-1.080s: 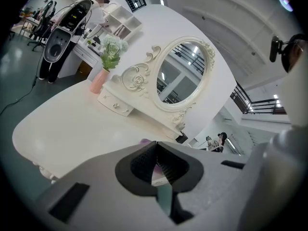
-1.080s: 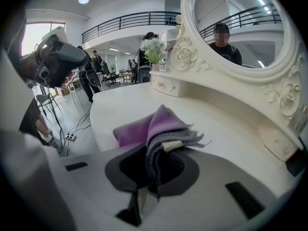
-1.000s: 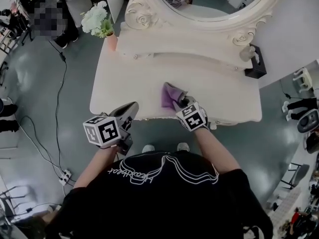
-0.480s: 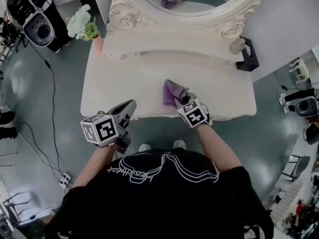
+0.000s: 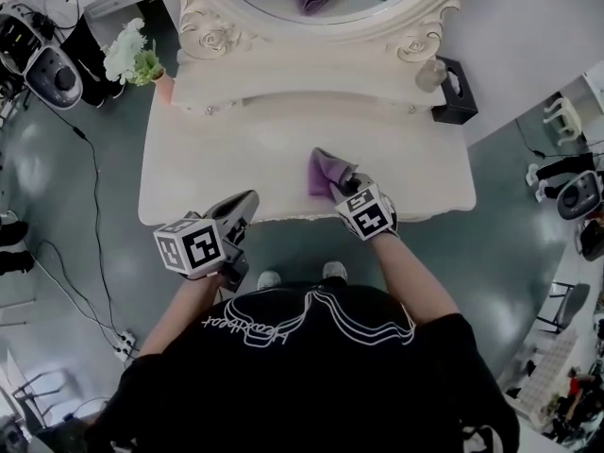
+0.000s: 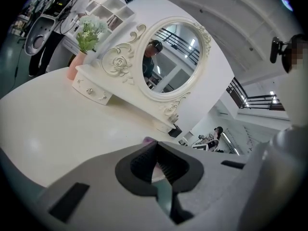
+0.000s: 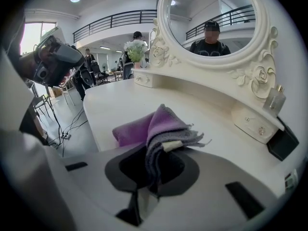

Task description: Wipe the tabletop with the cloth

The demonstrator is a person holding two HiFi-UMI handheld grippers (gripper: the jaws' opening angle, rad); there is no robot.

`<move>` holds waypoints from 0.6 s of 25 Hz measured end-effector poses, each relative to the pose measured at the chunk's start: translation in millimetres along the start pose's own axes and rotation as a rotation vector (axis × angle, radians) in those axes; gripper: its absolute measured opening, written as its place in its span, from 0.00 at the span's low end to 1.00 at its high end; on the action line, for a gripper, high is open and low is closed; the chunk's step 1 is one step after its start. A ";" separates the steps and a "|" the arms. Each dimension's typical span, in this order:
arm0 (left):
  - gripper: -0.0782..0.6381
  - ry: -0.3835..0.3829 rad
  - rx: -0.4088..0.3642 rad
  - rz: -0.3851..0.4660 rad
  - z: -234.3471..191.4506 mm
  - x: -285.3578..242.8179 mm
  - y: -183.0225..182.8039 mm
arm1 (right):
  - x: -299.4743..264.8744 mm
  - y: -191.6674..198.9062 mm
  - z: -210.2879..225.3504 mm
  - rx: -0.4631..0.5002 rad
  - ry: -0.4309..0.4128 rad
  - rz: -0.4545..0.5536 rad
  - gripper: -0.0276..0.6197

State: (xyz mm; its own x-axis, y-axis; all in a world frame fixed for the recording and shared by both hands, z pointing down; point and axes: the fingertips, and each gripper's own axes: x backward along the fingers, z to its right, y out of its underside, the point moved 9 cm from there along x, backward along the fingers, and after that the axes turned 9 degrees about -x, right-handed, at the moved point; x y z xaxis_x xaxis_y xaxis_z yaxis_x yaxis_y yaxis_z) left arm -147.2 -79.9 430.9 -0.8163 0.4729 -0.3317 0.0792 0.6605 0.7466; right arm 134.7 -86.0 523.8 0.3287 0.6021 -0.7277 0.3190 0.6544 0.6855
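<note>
Step in hand: I judge you are mid-wipe, working the near edge of the cream-white dressing table (image 5: 236, 168).
Cloth: the purple fleecy cloth (image 5: 326, 173) rests bunched on the table, just right of centre and close to the front edge.
Right gripper (image 5: 343, 190): its fingers (image 7: 127, 172) are clamped on a folded corner of the cloth.
Left gripper (image 5: 243, 208): it hangs off the front edge, clear of the table, with its fingers (image 6: 139, 165) closed to a sliver and nothing between them.
Next move: press the cloth flatter and sweep it over the bare top, left and back toward the small drawers. Stop short of the pink vase of white flowers (image 5: 151, 64) and the black box (image 5: 455, 94).
Writing: white script runs across your black shirt (image 5: 311, 366), but I cannot read it. The gripper cubes carry only square black-and-white markers. No brand or label shows.
</note>
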 end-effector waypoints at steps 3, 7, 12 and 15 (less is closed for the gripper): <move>0.12 0.001 -0.003 -0.003 9.2 -5.5 0.7 | 7.0 5.9 8.8 -0.005 0.003 -0.007 0.12; 0.12 0.003 -0.011 -0.009 20.7 -11.4 1.3 | 15.6 12.5 18.8 -0.014 0.007 -0.006 0.12; 0.12 -0.001 -0.026 -0.007 31.8 -17.1 -3.5 | 22.4 20.5 31.2 -0.023 0.015 0.002 0.12; 0.12 -0.008 -0.038 -0.002 36.3 -20.9 -6.4 | 26.2 24.8 38.2 -0.026 0.012 0.002 0.12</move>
State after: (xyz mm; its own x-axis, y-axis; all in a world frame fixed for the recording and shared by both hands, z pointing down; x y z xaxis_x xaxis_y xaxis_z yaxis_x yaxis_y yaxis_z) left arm -109.9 -72.8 412.1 -0.8119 0.4762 -0.3376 0.0558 0.6391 0.7671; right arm 185.2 -71.5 522.6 0.3187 0.6088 -0.7265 0.2947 0.6648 0.6864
